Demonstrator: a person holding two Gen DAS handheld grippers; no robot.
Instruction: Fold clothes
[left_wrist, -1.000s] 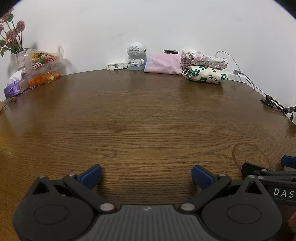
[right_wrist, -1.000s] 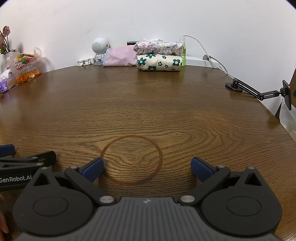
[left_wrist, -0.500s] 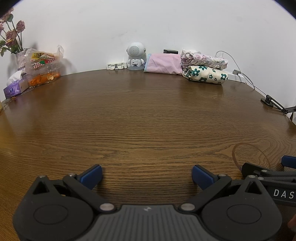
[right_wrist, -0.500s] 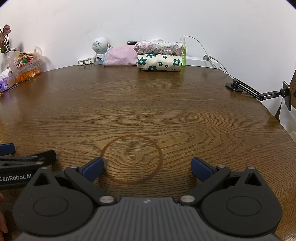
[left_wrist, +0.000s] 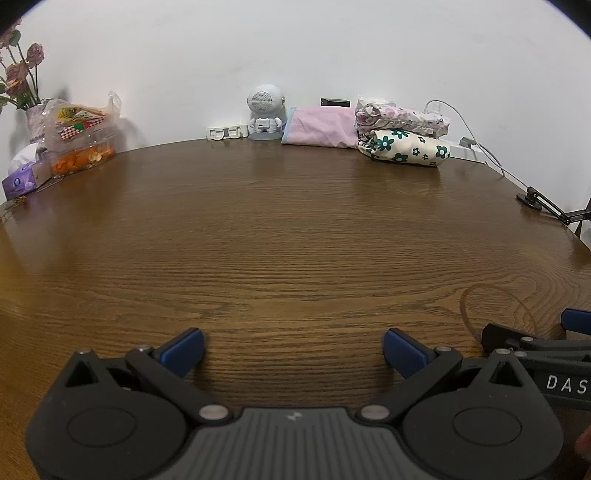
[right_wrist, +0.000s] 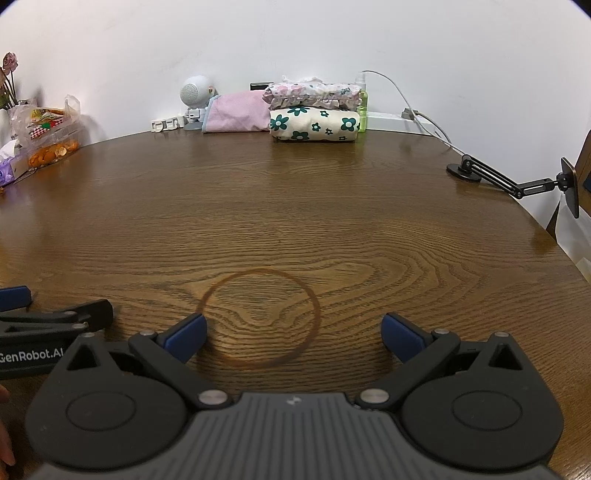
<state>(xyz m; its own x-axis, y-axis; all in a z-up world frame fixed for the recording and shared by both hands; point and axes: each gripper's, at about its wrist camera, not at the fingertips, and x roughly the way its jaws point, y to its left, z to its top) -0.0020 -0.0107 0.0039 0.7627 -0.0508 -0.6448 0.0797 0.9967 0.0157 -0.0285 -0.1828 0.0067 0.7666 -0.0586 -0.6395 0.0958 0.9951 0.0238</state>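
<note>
Folded clothes are stacked at the far edge of the brown wooden table (left_wrist: 295, 229): a cream garment with green flowers (left_wrist: 406, 149) (right_wrist: 314, 123), a pink floral garment (left_wrist: 402, 116) (right_wrist: 312, 94) on top of it, and a plain pink one (left_wrist: 319, 127) (right_wrist: 238, 112) leaning to their left. My left gripper (left_wrist: 293, 349) rests low near the front edge, open and empty. My right gripper (right_wrist: 293, 338) sits beside it on the right, open with nothing between its blue pads, over a brown ring stain (right_wrist: 260, 317). Both are far from the clothes.
A white robot-shaped speaker (left_wrist: 265, 112) and a white clip (left_wrist: 226, 132) stand at the back wall. Snack bags (left_wrist: 79, 142), a tissue box (left_wrist: 22, 181) and flowers (left_wrist: 18, 74) fill the far left. A black phone-holder arm (right_wrist: 513, 177) and a cable (right_wrist: 424, 118) sit far right.
</note>
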